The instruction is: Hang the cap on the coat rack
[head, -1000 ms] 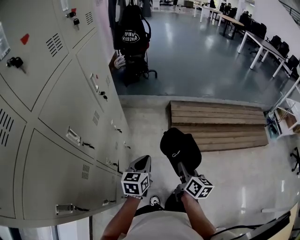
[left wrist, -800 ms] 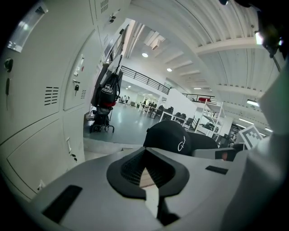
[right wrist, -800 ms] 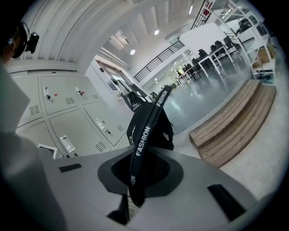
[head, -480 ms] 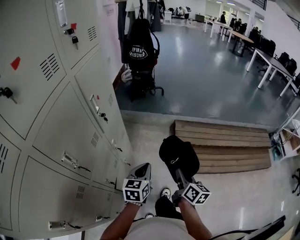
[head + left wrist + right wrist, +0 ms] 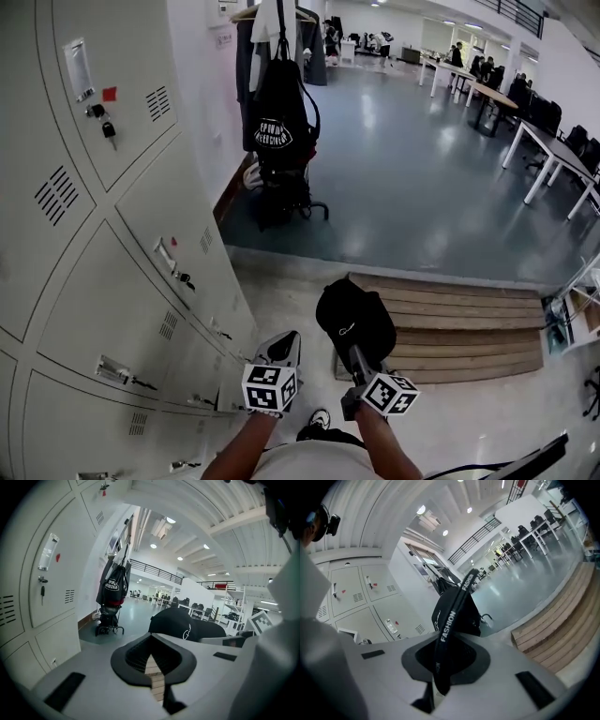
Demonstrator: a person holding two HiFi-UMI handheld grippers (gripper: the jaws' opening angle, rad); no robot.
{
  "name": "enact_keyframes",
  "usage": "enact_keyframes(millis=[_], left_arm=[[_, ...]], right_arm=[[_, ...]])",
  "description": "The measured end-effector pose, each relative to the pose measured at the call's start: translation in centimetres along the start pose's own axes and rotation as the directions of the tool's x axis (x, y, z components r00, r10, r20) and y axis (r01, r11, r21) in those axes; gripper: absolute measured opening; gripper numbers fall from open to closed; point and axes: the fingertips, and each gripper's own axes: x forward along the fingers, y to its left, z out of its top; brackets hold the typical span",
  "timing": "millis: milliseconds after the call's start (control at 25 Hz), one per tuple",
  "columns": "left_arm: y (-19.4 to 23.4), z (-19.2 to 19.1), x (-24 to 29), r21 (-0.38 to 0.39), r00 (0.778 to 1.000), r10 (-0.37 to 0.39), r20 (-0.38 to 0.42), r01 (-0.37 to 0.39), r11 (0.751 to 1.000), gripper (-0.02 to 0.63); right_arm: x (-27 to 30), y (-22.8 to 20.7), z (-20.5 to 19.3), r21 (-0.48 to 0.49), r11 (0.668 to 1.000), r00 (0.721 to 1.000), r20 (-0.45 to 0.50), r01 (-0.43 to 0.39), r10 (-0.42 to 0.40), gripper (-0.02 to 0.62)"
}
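Observation:
A black cap (image 5: 354, 317) with a small white logo is held up in front of me by my right gripper (image 5: 357, 353), shut on its edge. In the right gripper view the cap (image 5: 457, 609) stands edge-on, and a band printed "FASHION" runs down between the jaws of the right gripper (image 5: 443, 670). My left gripper (image 5: 280, 348) is shut and empty, just left of the cap (image 5: 185, 624). The coat rack (image 5: 279, 23) stands far ahead by the wall, with clothes and a black bag (image 5: 278, 117) hanging on it. It also shows in the left gripper view, coat rack (image 5: 114, 585).
Grey lockers (image 5: 103, 244) with keys and handles line my left side. A low wooden platform (image 5: 464, 323) lies ahead on the right, where the pale floor meets blue floor. Desks and chairs (image 5: 530, 122) stand at the far right. A wheeled base (image 5: 281, 192) sits under the rack.
The view has moved forward along the lockers and lifted, so the coat rack is now in fuller view and nearer. Both grippers and the held cap keep their places before me.

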Motion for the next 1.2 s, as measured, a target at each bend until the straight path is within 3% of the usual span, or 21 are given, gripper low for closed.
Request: enact_keyframes(millis=[160,440,760,1200], left_arm=[[-0.7,1.1,3.5,-0.007,1.0,-0.026,0.009,0.026,1.0,0.005],[-1.3,1.3,6.9,-0.005,1.0,-0.009,0.003,0.009,1.0,0.004],[1.2,3.2,8.8,-0.017,0.997,0.079,0.019,-0.079,0.997,0.005],[2.3,5.8,16.2,0.01,1.0,-0.016,0.007,0.016,1.0,0.003]], right_arm=[[2.4,-1.8,2.5,-0.004,1.0,1.0,0.001,-0.02,0.02,0.02],[4.4,-5.2,4.4,0.023,0.999,1.0,-0.021,-0.023,0.024,0.02],[7.3,-4.4,4.5,0.008,0.997,0.994,-0.07,-0.081,0.082,0.02],[12.3,-7.6,8.5,0.013,1.0,1.0,-0.011,-0.015,0.015,0.021]])
